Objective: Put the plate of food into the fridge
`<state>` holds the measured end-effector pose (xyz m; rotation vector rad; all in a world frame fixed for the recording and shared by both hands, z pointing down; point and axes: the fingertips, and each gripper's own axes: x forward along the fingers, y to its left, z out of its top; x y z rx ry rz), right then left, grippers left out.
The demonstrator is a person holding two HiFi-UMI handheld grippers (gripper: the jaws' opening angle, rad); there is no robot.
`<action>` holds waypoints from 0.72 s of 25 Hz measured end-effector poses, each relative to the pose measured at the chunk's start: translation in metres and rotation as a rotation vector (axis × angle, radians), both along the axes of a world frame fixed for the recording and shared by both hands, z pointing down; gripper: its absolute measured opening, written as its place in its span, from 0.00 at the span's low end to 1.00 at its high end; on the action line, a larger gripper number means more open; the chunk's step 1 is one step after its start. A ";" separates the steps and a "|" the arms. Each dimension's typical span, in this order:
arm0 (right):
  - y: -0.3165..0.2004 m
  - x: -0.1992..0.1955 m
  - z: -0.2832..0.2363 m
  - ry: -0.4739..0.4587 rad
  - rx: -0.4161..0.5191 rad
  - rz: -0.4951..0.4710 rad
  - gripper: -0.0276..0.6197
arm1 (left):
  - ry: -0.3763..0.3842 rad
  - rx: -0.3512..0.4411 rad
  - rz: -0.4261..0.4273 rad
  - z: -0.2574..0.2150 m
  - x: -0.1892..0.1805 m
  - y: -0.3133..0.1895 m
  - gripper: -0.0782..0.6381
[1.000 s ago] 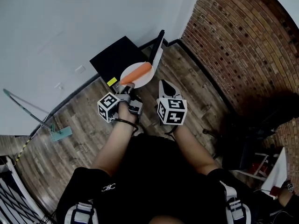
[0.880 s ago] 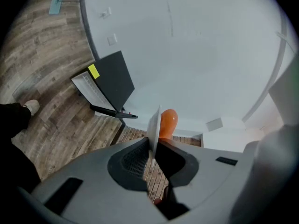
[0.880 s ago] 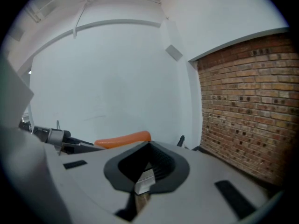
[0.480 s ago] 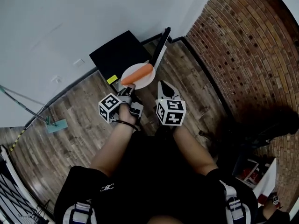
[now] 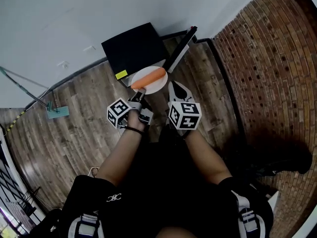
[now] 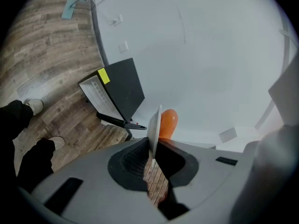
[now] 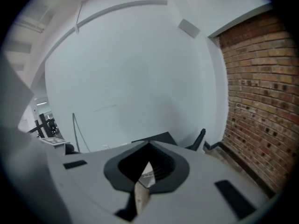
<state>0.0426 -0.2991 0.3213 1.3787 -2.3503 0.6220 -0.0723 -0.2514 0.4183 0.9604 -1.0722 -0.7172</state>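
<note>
From the head view the person's dark clothing fills the near edge, and the forearms run out from it to the two grippers, each carrying a cube with square markers that hides much of the hand behind it. The left gripper has its grey plastic fingers closed on the near rim of the plate. In its own view the plate shows only as a thin white edge between the ribbed black pads, so its face is hidden there. The plate is round, white and smooth, held in the air above the floor just in front of the fridge, not inside it. On it lies the food, one long, smooth orange piece with a rounded end; what kind it is cannot be told. The right gripper hangs just beside the plate, its fingers closed tip to tip with nothing between them. The floor is worn wood plank. The fridge is a low, matt black box with a yellow label at one corner. Its door stands open and edge-on, and the top hides the inside from above; the left gripper view shows only a pale strip of it. A mop with a blue-green head lies by the white wall, its handle cut off at the frame. Rough red brick closes the right.
</note>
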 end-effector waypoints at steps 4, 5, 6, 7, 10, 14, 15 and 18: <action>-0.017 0.012 0.024 -0.005 -0.019 -0.057 0.06 | 0.007 -0.001 -0.030 0.024 0.021 -0.008 0.16; -0.021 0.017 0.031 -0.002 -0.025 -0.073 0.06 | 0.010 -0.002 -0.041 0.032 0.027 -0.009 0.16; -0.025 0.021 0.040 -0.001 -0.035 -0.094 0.06 | 0.015 -0.005 -0.059 0.040 0.033 -0.009 0.16; -0.029 0.024 0.049 -0.004 -0.049 -0.117 0.06 | 0.024 -0.008 -0.081 0.050 0.037 -0.009 0.16; -0.040 0.027 0.083 -0.016 -0.101 -0.182 0.06 | 0.052 -0.003 -0.150 0.081 0.042 -0.013 0.16; -0.055 0.023 0.140 -0.004 -0.132 -0.260 0.06 | 0.072 0.024 -0.233 0.129 0.039 -0.026 0.16; -0.060 0.021 0.155 0.000 -0.129 -0.275 0.06 | 0.072 0.028 -0.249 0.144 0.035 -0.028 0.16; -0.072 0.011 0.208 0.004 -0.101 -0.307 0.06 | 0.067 0.039 -0.270 0.197 0.026 -0.031 0.16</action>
